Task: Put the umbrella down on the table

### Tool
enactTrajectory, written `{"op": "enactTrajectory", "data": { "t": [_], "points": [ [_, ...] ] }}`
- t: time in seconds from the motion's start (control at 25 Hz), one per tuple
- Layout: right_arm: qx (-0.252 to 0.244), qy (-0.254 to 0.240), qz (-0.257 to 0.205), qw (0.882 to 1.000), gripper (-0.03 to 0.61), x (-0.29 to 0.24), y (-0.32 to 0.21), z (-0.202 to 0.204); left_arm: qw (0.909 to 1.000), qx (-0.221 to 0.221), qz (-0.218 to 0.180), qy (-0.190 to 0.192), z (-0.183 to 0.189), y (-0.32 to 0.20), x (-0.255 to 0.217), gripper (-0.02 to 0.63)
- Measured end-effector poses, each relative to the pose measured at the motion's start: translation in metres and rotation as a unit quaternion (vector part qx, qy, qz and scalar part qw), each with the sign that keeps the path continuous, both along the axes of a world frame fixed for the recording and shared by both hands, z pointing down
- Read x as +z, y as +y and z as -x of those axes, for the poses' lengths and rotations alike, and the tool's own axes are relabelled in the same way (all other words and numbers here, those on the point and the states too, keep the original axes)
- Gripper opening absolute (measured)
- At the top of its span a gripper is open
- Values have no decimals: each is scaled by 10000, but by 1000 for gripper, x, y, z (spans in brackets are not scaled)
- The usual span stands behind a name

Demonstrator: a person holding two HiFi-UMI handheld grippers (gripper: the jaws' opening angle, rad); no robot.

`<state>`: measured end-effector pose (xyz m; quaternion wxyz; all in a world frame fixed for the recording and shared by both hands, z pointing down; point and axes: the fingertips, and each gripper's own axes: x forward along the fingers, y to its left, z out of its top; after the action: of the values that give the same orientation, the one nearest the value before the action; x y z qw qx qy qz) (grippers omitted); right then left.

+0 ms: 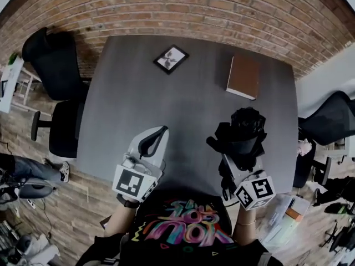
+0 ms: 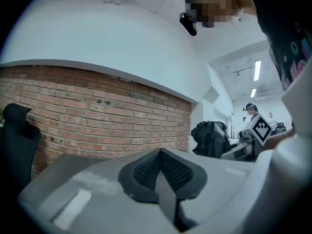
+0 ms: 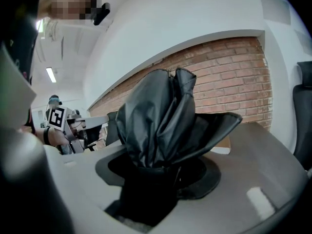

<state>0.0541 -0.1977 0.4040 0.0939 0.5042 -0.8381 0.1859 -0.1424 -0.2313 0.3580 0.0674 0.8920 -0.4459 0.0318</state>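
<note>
A black folded umbrella (image 1: 242,134) is held over the near right part of the grey table (image 1: 194,104), its bunched fabric sticking out past the jaws. My right gripper (image 1: 236,158) is shut on its lower end; in the right gripper view the umbrella (image 3: 161,121) fills the space between the jaws. My left gripper (image 1: 152,142) hovers over the table's near left part, shut with nothing in it; its dark pads (image 2: 163,172) meet. From the left gripper view the umbrella (image 2: 210,138) shows off to the right. Whether the umbrella touches the table is hidden.
A small framed picture (image 1: 171,58) and a brown book (image 1: 243,76) lie at the table's far side. Black office chairs stand at the left (image 1: 55,65) and the right (image 1: 333,118). A brick wall (image 1: 183,10) runs behind the table.
</note>
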Motion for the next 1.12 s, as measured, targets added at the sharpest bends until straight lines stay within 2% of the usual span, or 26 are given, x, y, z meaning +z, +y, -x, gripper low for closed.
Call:
{"op": "enactTrajectory", "data": {
  "t": [0.12,0.48,0.88,1.12],
  "points": [
    [51,17,171,9998,253,8,0,-3,9996,270,4,-13,-14,-4,4,-2],
    [-65,343,456,9984,254,26,-18,-12,9980,605,191,-11,-36,-10,16,-2],
    [-581,892,885,9904,255,82,-50,9,9963,477,701,165,-37,-15,35,-2],
    [-973,1100,1169,9822,255,120,-57,32,9964,334,762,142,-28,-19,43,-2]
  ]
}}
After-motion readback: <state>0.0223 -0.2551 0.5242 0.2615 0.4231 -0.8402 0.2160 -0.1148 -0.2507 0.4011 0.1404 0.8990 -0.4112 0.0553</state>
